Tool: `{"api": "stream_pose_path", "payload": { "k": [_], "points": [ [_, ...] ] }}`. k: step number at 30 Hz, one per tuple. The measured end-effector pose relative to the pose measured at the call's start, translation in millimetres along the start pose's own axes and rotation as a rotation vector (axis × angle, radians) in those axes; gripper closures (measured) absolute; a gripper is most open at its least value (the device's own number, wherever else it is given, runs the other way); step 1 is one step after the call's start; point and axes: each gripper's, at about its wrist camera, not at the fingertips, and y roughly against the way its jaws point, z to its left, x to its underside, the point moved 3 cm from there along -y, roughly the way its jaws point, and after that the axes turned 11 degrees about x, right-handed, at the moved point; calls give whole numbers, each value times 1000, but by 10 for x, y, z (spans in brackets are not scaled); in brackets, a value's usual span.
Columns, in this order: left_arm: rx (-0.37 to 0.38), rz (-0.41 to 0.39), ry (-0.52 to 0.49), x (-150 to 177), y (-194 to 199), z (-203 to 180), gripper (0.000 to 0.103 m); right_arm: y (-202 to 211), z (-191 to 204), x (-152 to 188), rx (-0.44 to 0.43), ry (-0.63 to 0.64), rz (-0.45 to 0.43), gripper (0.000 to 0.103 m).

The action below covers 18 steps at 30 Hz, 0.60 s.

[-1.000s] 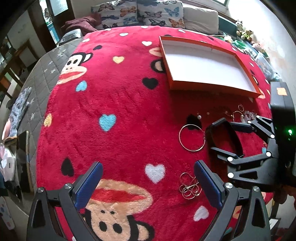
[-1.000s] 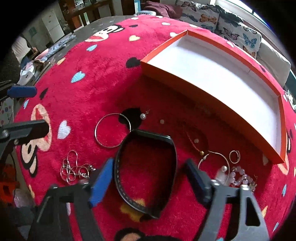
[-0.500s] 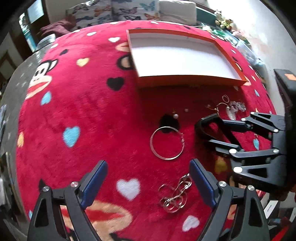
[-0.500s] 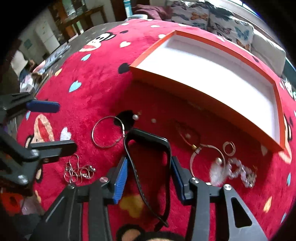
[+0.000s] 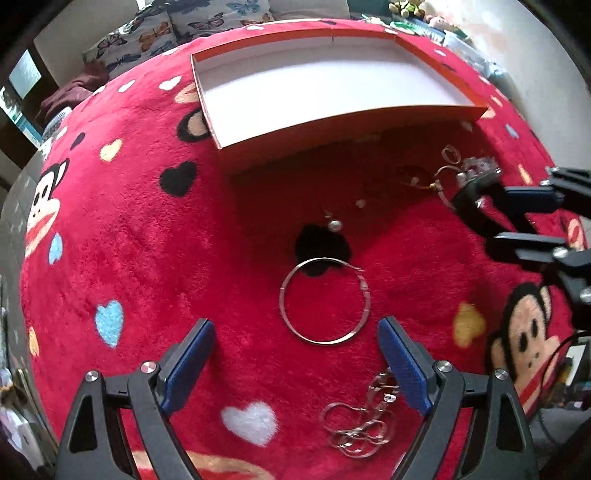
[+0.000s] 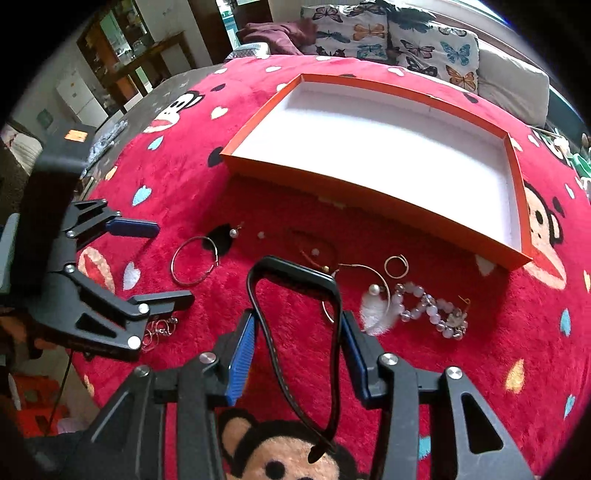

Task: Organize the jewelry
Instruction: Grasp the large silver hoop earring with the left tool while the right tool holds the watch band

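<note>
My right gripper [image 6: 297,345] is shut on a black leather bracelet [image 6: 295,275], pressing its two sides and holding it above the red blanket. It also shows at the right of the left wrist view [image 5: 476,206]. My left gripper [image 5: 295,354] is open and empty, hovering just short of a large silver hoop [image 5: 325,301]. A tangle of silver rings [image 5: 360,424] lies by its right finger. An orange tray [image 5: 347,122] with a white inside stands beyond. A pearl earring [image 5: 334,224] lies above the hoop.
A pearl bead bracelet [image 6: 430,306], a white feather earring [image 6: 373,308], a small gold ring [image 6: 396,266] and a red cord with beads [image 6: 314,254] lie on the red monkey-print blanket [image 5: 147,240]. Butterfly cushions [image 6: 388,33] sit behind the tray.
My right gripper has closed on the black bracelet and lifted it. My left gripper has moved forward and right, nearer the silver hoop and the tray.
</note>
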Motion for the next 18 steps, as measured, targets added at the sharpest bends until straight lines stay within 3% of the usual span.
{"api": "stream_pose_path", "payload": {
  "k": [5, 11, 18],
  "points": [
    [6, 4, -62, -85, -77, -61, 9, 51, -61, 9, 0, 2, -14, 54],
    [50, -34, -103, -139, -116, -207, 33, 56, -120, 10, 2, -18, -16, 54],
    [75, -56, -103, -81, -71, -303, 51, 71, -130, 6, 5, -12, -17, 54]
  ]
}}
